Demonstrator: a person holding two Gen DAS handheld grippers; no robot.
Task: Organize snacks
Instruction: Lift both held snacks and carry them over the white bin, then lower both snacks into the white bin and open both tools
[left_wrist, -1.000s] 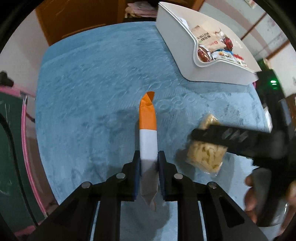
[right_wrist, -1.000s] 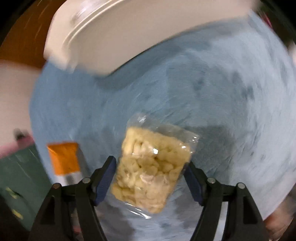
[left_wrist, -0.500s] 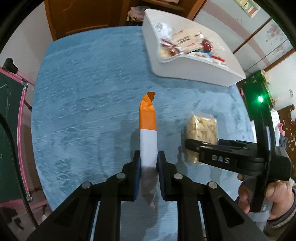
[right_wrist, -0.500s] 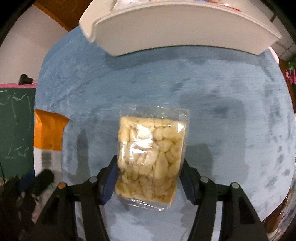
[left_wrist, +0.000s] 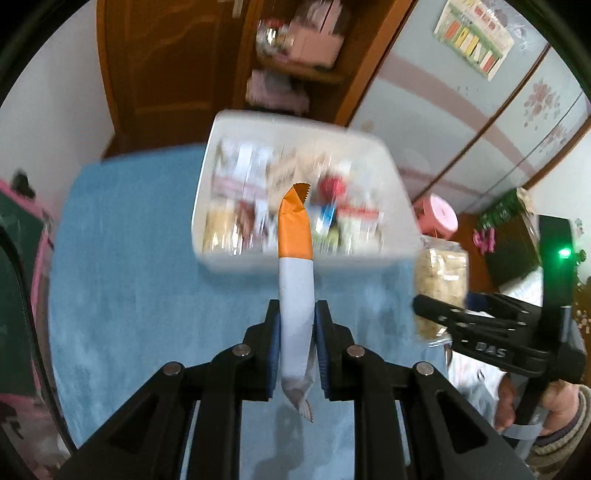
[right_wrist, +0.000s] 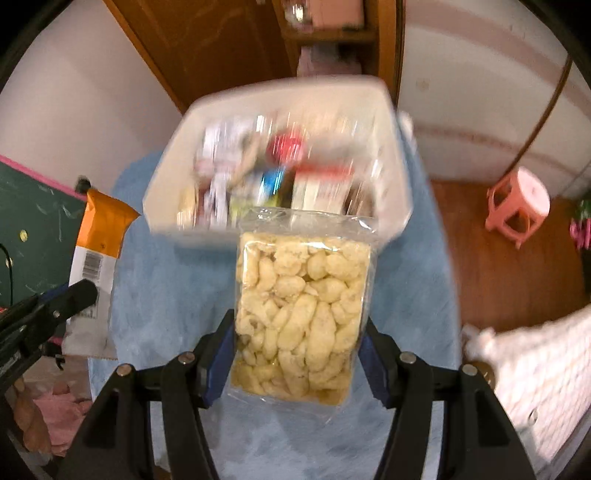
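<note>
My left gripper (left_wrist: 295, 343) is shut on an orange and white snack packet (left_wrist: 295, 266), held upright above the blue table. My right gripper (right_wrist: 299, 354) is shut on a clear bag of pale puffed snacks (right_wrist: 303, 310), lifted off the table. The bag (left_wrist: 439, 273) and the right gripper also show at the right of the left wrist view. The packet (right_wrist: 96, 258) shows at the left of the right wrist view. A white bin (left_wrist: 255, 123) holding several snack packs stands just ahead of both grippers; it also shows in the right wrist view (right_wrist: 395, 122), blurred.
The blue cloth-covered table (left_wrist: 129, 277) spreads under both grippers. A wooden door and shelf (left_wrist: 177, 74) stand behind the bin. A pink stool (right_wrist: 517, 206) stands on the wooden floor at the right. A green chalkboard (right_wrist: 33, 218) is at the left.
Both grippers have lifted their snacks off the table and tilted up toward the white bin, which now sits closer and centred ahead. The right gripper has closed on the bag.
</note>
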